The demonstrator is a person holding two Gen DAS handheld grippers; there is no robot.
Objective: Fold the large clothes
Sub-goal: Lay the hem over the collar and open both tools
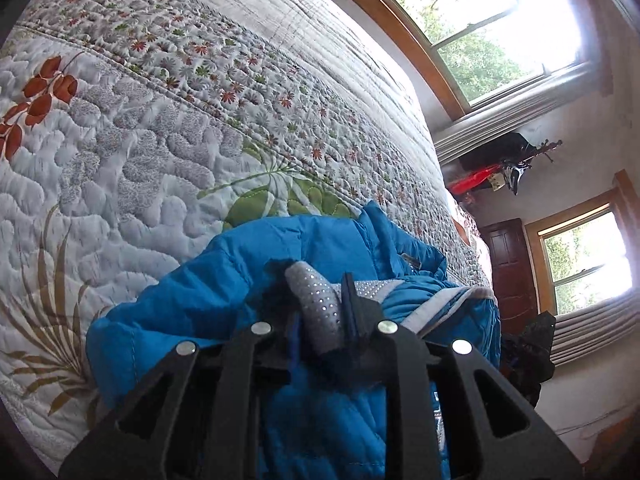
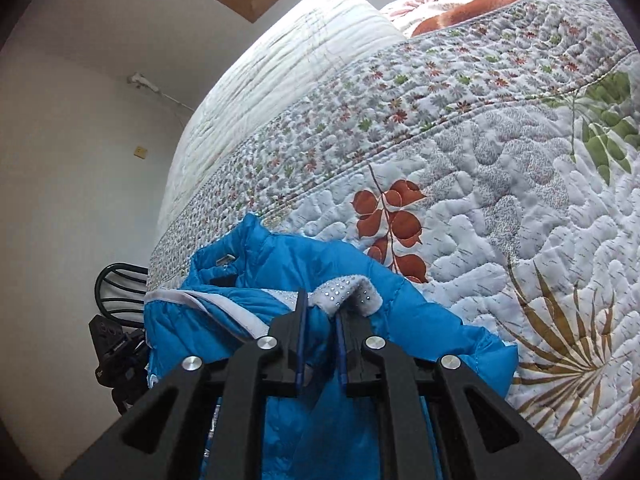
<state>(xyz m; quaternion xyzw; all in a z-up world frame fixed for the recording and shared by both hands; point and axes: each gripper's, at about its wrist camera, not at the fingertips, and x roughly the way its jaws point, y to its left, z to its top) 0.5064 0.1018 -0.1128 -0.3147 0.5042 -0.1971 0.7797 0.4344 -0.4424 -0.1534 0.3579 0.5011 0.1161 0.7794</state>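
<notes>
1. Blue jacket (image 1: 224,280) lies bunched on the quilted bed (image 1: 140,152).
2. Left tool (image 1: 324,304): jaws nearly closed, pinching the jacket's grey studded trim (image 1: 320,300).
3. Right tool (image 2: 322,312): jaws nearly closed, blue fabric and trim edge (image 2: 352,288) pinched between them.

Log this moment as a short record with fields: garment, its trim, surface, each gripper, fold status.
garment: blue quilted jacket, bunched up, not flat
trim: grey band with small shiny studs along an edge
surface: floral quilted bedspread; jacket's far part lies on it
left gripper: jaws closed on the studded grey trim
right gripper: jaws pinching blue fabric beside the trim
fold status: no neat fold visible yet
background: windows on the wall beyond the bed
</notes>
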